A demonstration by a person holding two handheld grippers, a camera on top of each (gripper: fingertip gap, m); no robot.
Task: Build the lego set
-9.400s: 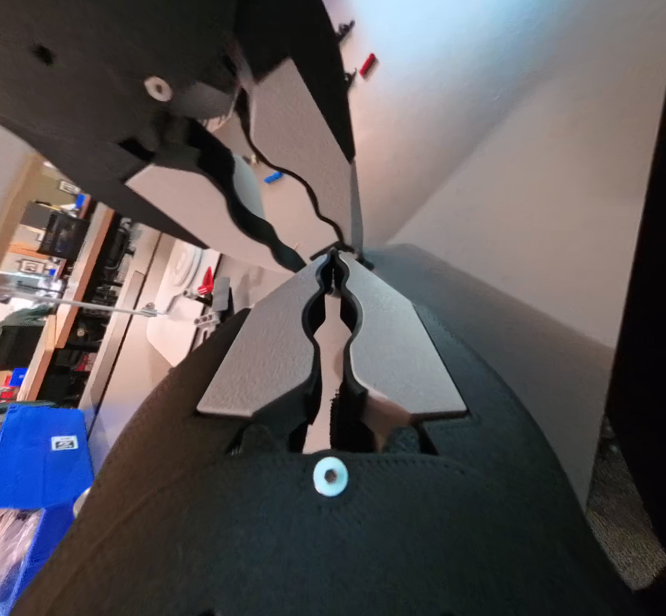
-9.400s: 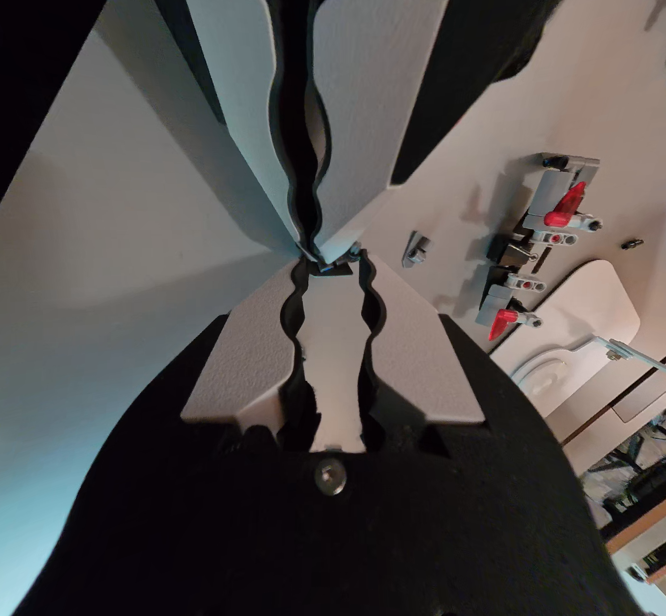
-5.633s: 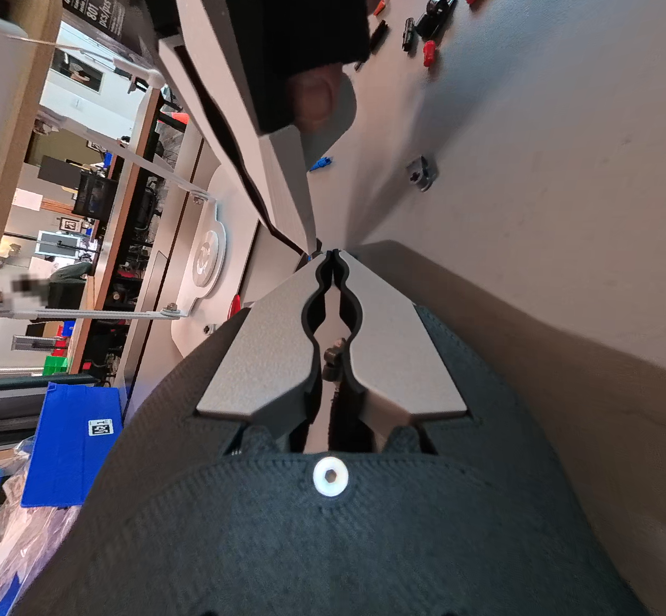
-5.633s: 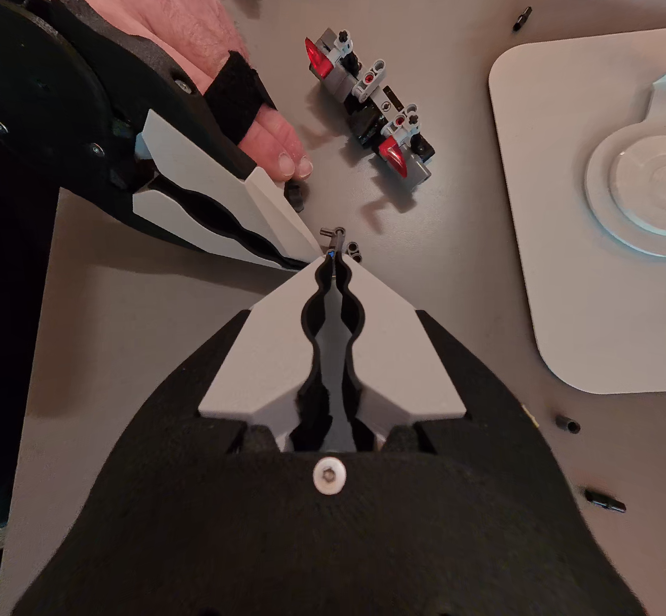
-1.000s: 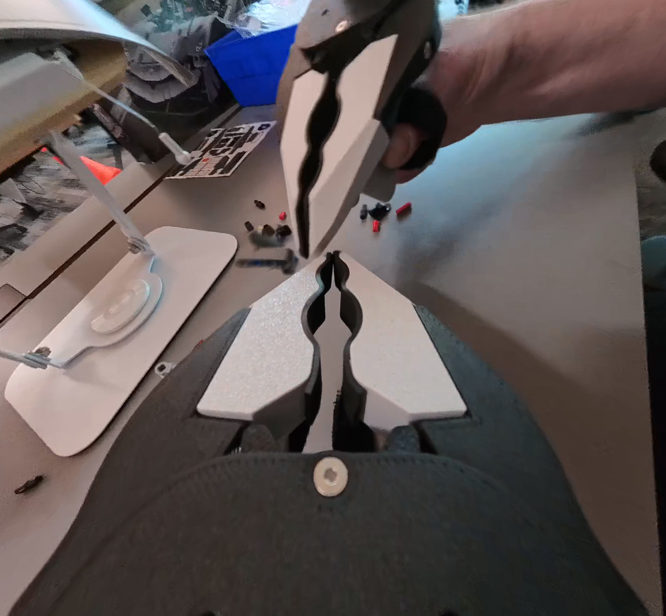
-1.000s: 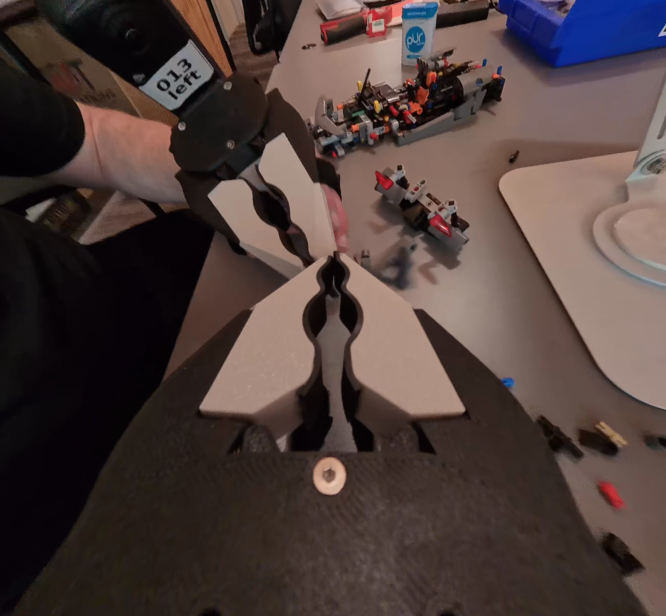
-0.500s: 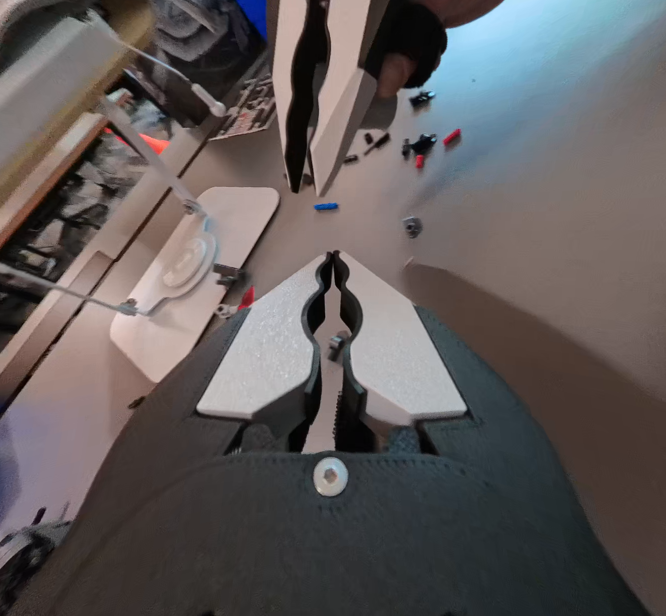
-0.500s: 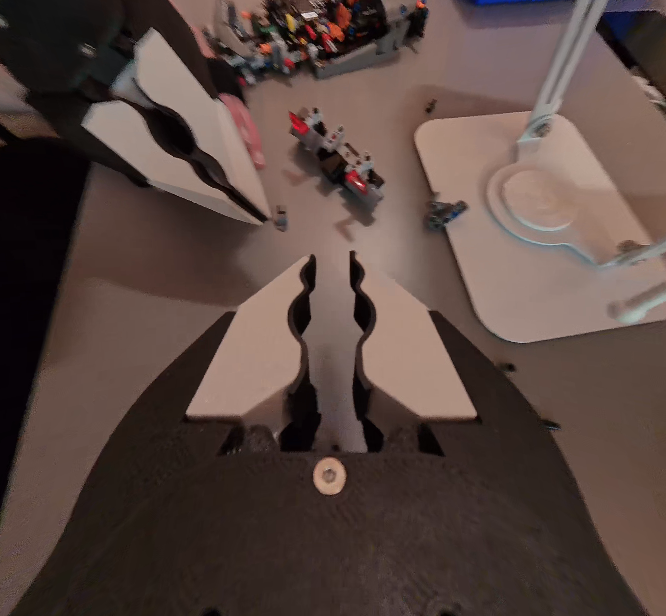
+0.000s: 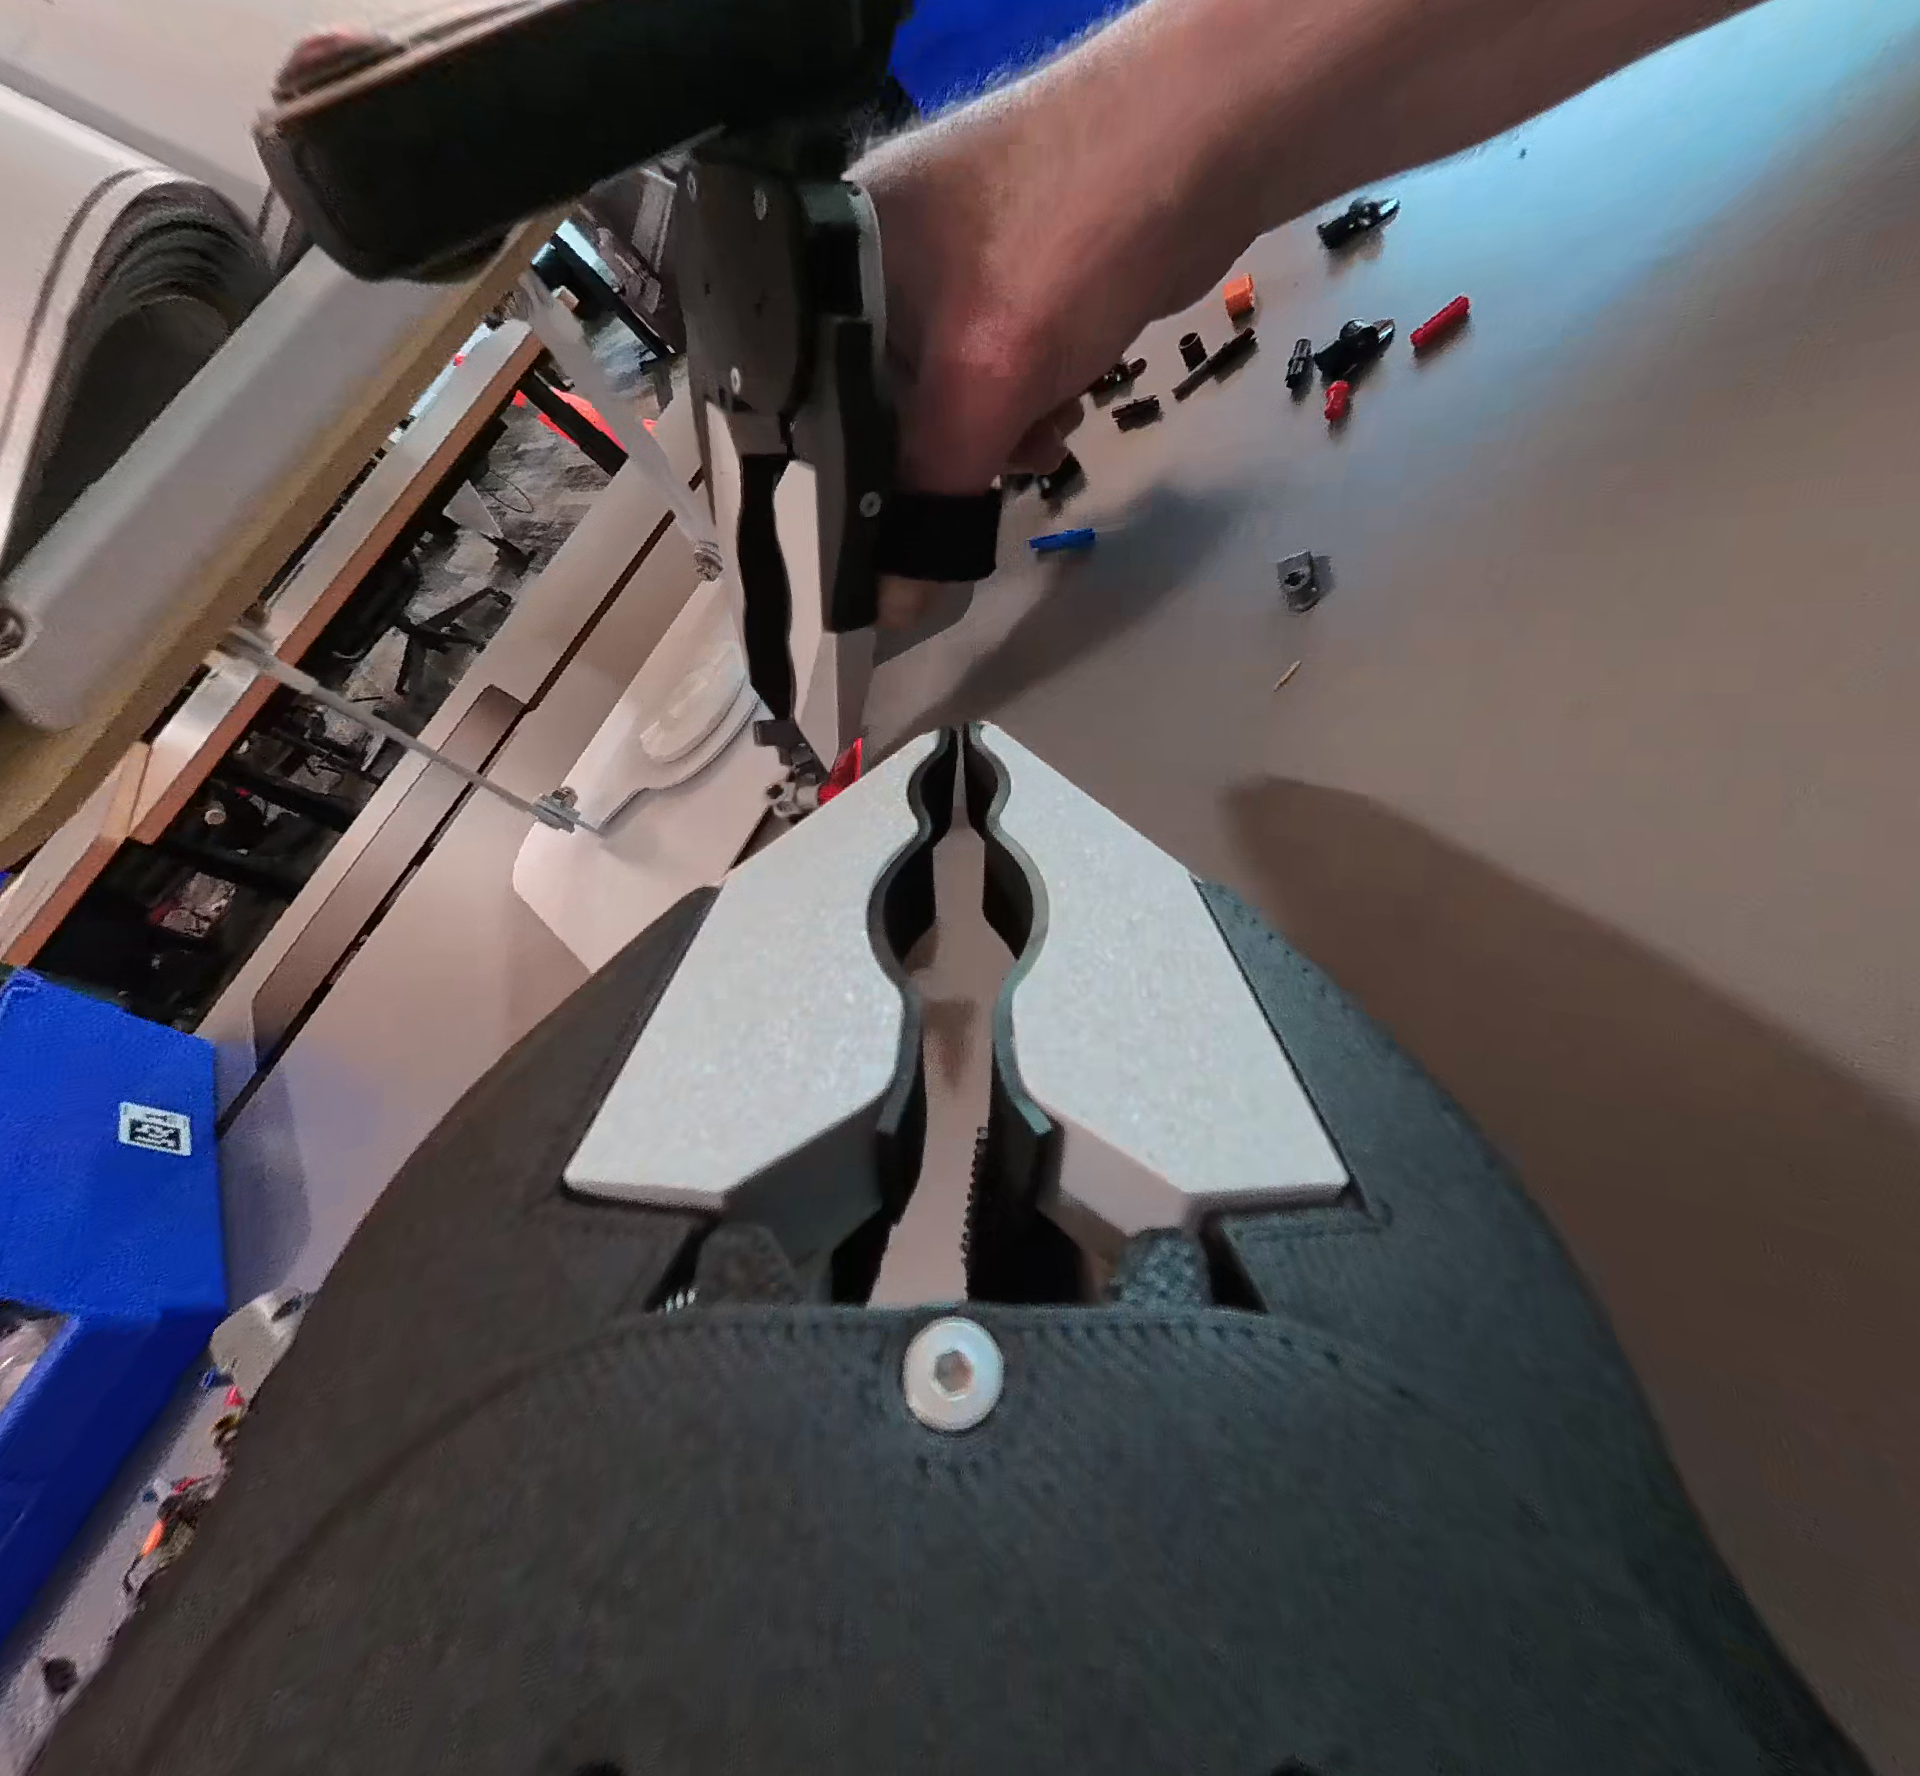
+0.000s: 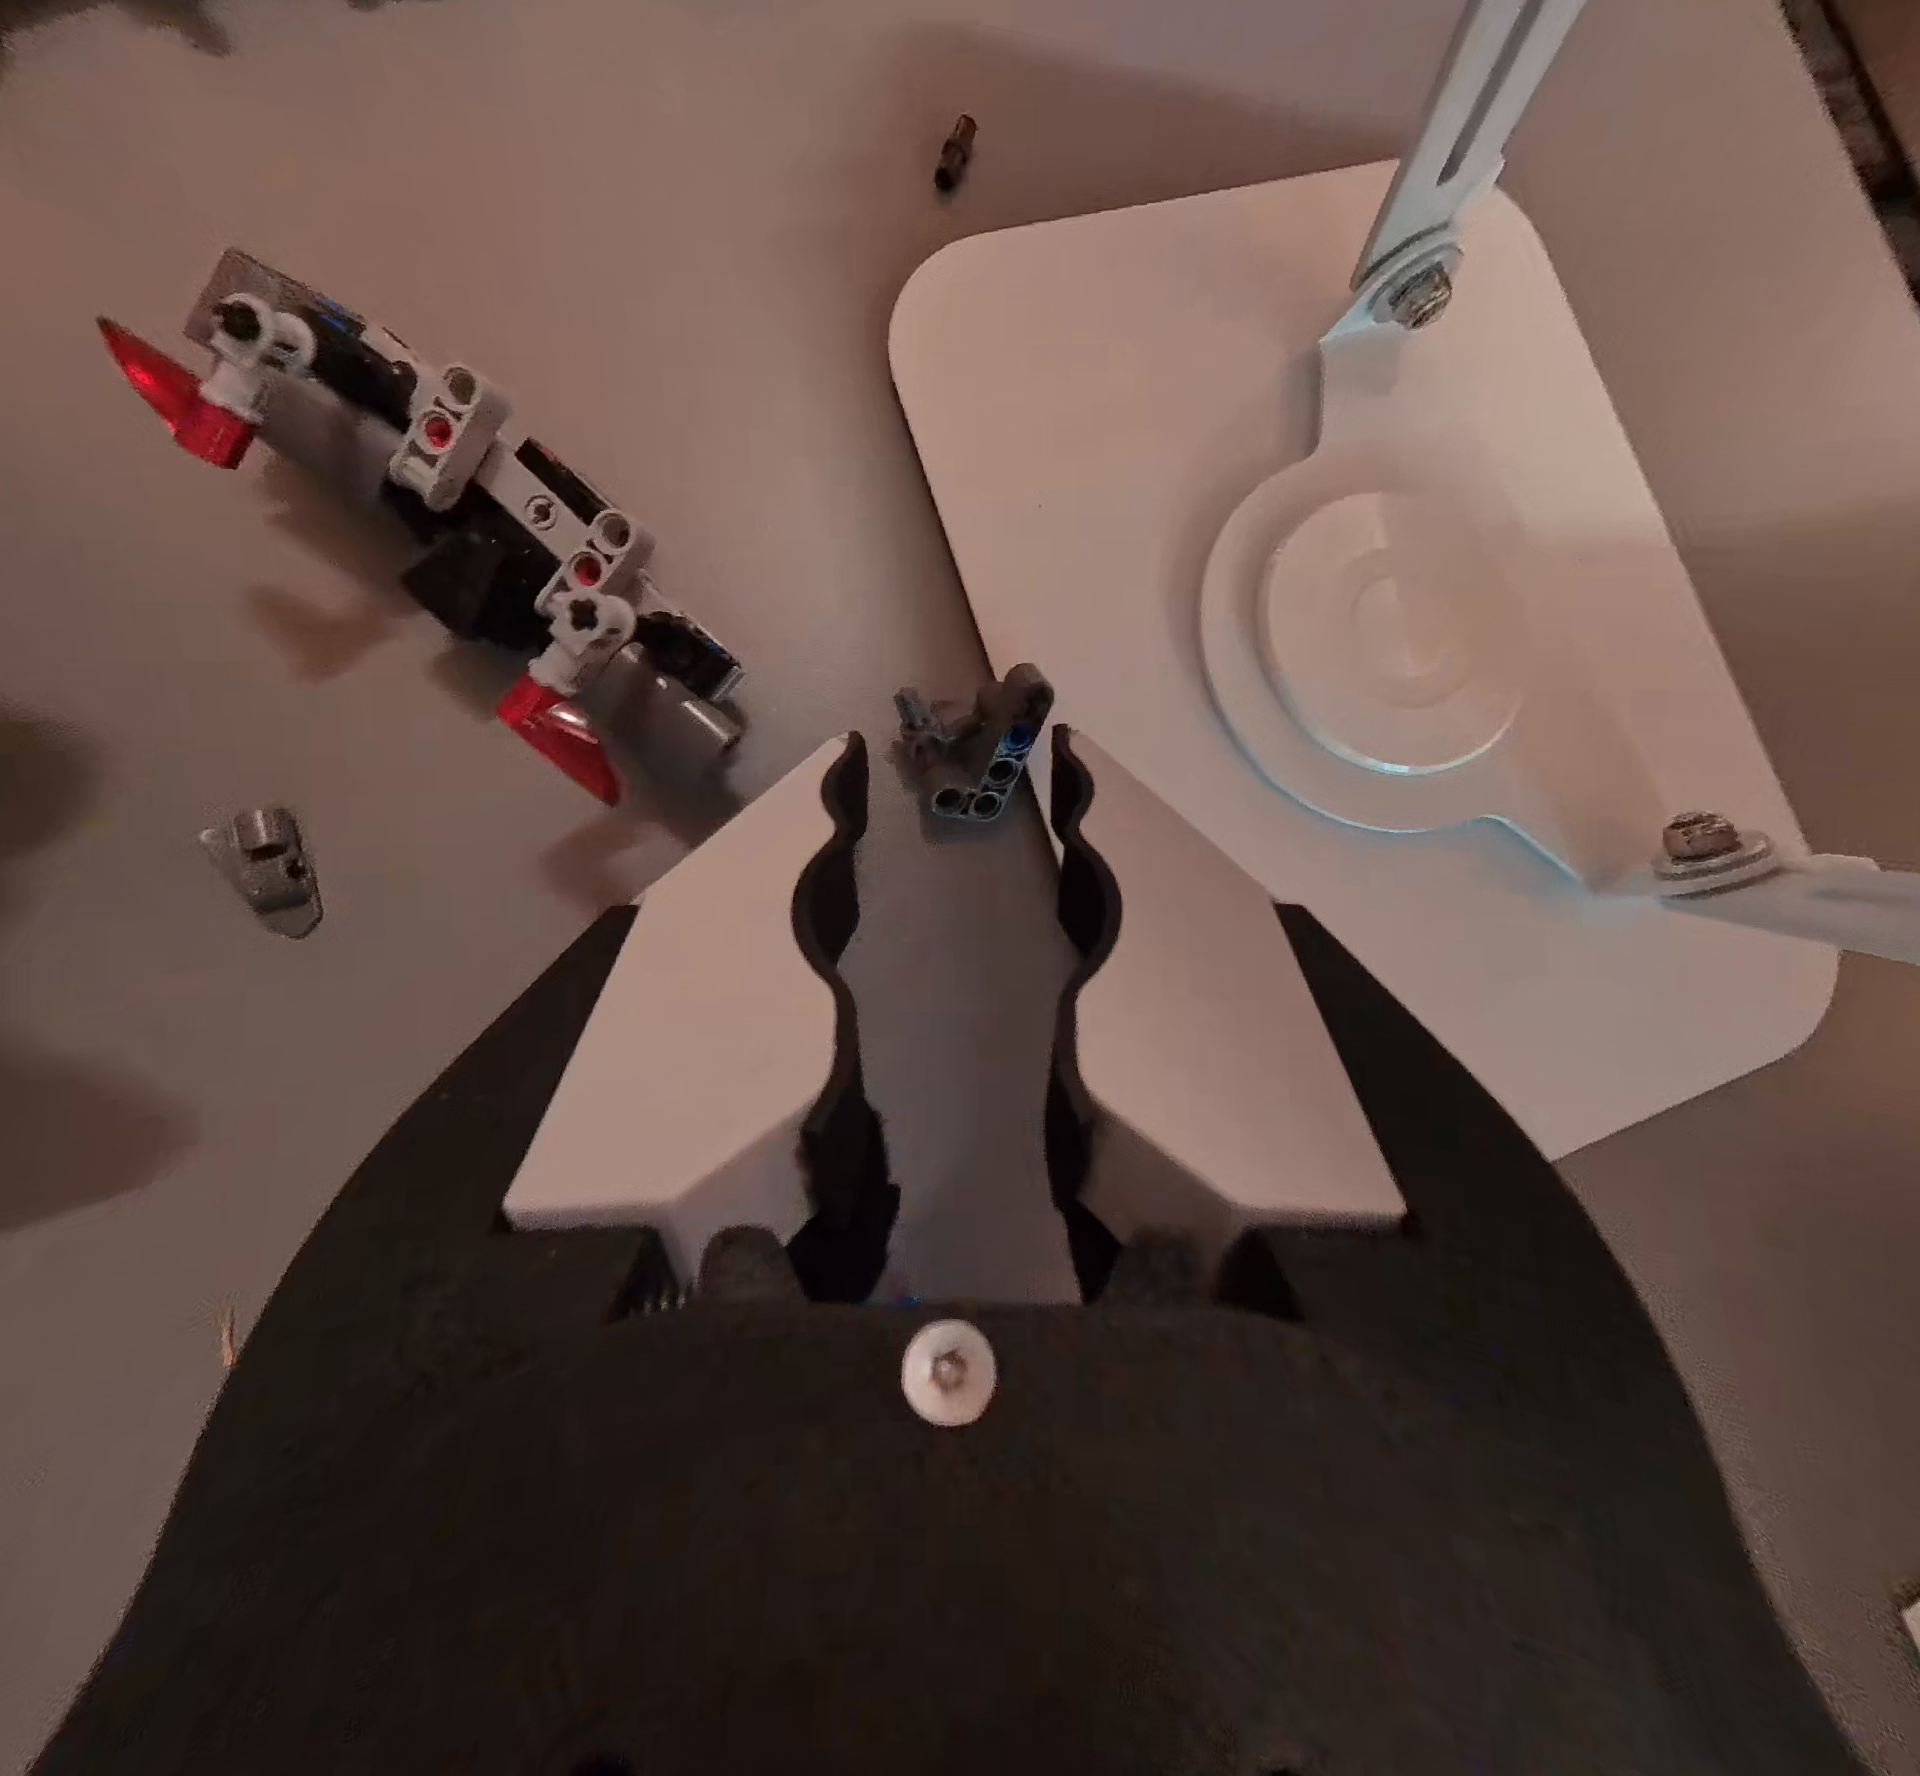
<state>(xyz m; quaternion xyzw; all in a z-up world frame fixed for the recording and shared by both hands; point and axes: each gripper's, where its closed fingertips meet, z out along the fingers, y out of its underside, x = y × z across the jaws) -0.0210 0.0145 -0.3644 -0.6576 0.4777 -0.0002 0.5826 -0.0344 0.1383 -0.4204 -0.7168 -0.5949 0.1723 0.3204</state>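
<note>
Lego is what we are building, and its loose parts lie scattered over the grey table (image 10: 727, 116). Largest nearby is the white stand base (image 10: 1091, 438), its corner just beside our target. Next comes the grey-and-black subassembly with red tips (image 10: 468, 521), lying well left of the right gripper (image 10: 954, 739). That gripper points down with its jaws apart, framing a small grey angled beam piece (image 10: 971, 750) that rests on the table at the base's edge, nearer the right-hand finger. We judge the piece light, rigid and smooth, likely to skate or twist if nipped at one end, so we would take it across the flat sides of the beam. A small grey connector (image 10: 265, 859) lies apart at left. Our left gripper (image 9: 956, 750) has its tips together, with nothing visibly held.
</note>
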